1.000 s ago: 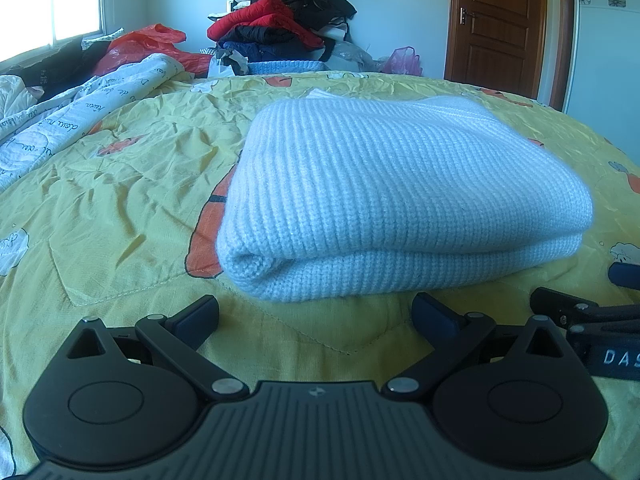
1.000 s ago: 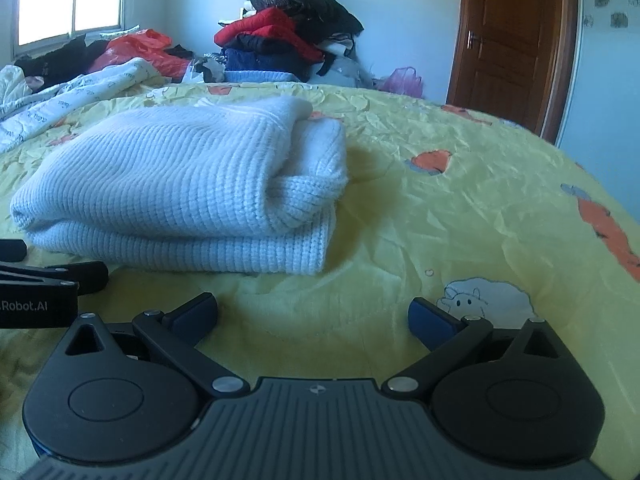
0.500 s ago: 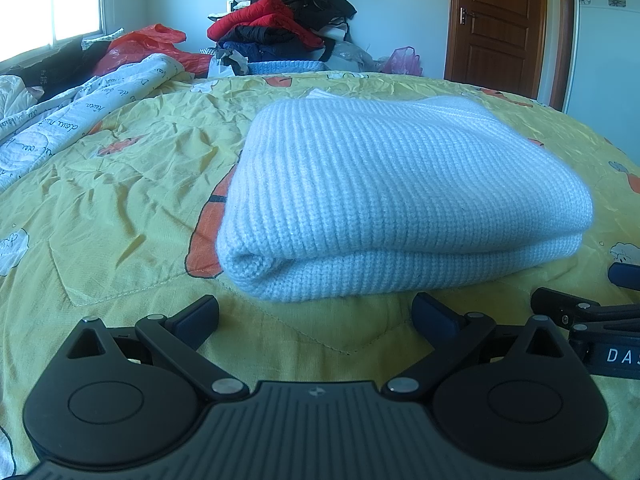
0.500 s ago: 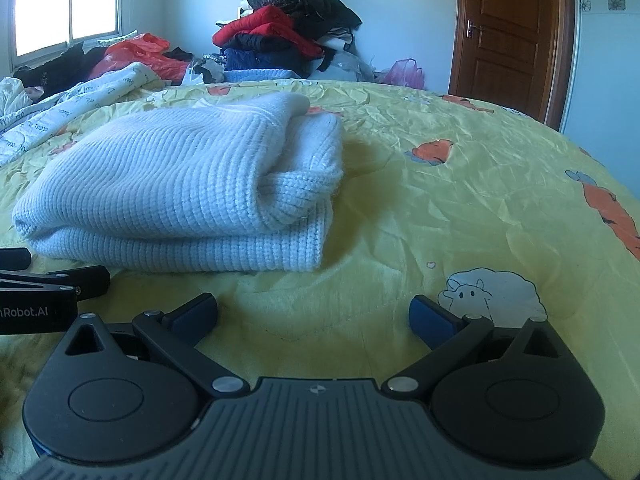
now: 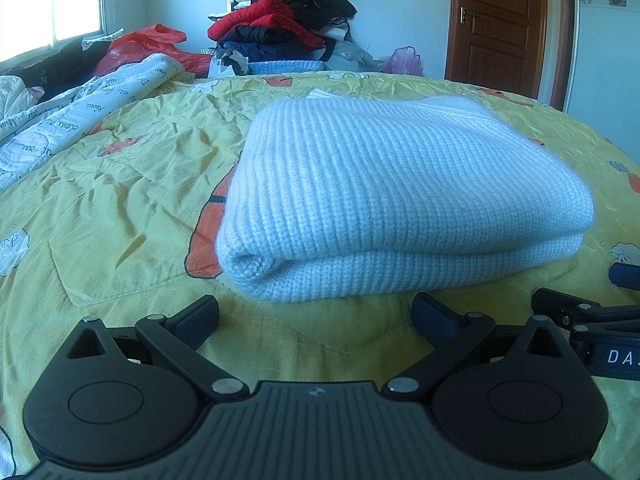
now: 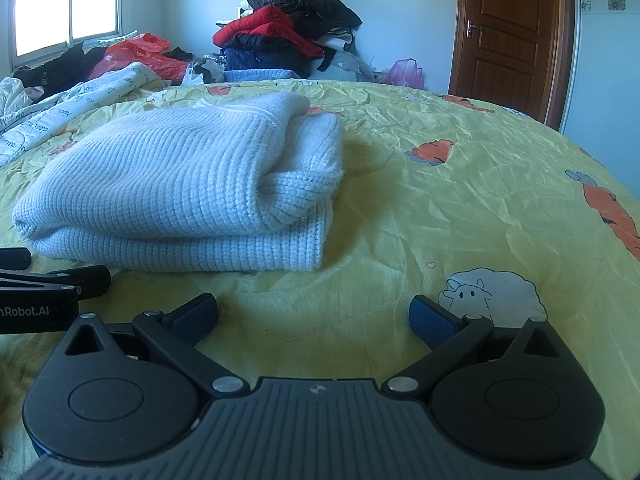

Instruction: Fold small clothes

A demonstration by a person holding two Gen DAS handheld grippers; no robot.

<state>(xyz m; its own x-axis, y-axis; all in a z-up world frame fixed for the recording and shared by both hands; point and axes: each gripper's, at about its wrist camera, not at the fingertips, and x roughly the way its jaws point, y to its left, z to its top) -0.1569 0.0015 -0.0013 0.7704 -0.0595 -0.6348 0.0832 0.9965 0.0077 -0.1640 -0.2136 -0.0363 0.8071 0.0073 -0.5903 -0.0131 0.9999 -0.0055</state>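
Tools in the foreground: the left tool (image 5: 314,314) and the right tool (image 6: 312,314) both rest low over the bed, side by side, each with its jaws spread wide and nothing between them. Just beyond their tips lies the folded sweater (image 5: 400,200), a pale ribbed knit stacked in layers on the yellow cartoon-print bedspread (image 6: 460,184). Its long axis runs left to right across both views. In the left wrist view the bundle sits directly ahead and slightly to the right, its rounded fold edge facing the tool; in the right wrist view the same sweater (image 6: 172,196) lies ahead and to the left, showing its layered open end. The left tool therefore appears the nearer and better aligned; the right tool faces mostly bare bedspread. Folding looks complete or nearly so, and any further move would probably be a tidying press or a lift of the bundle. Farther back, a clothes pile (image 5: 280,28) stands against the wall, beside a wooden door (image 6: 508,28).
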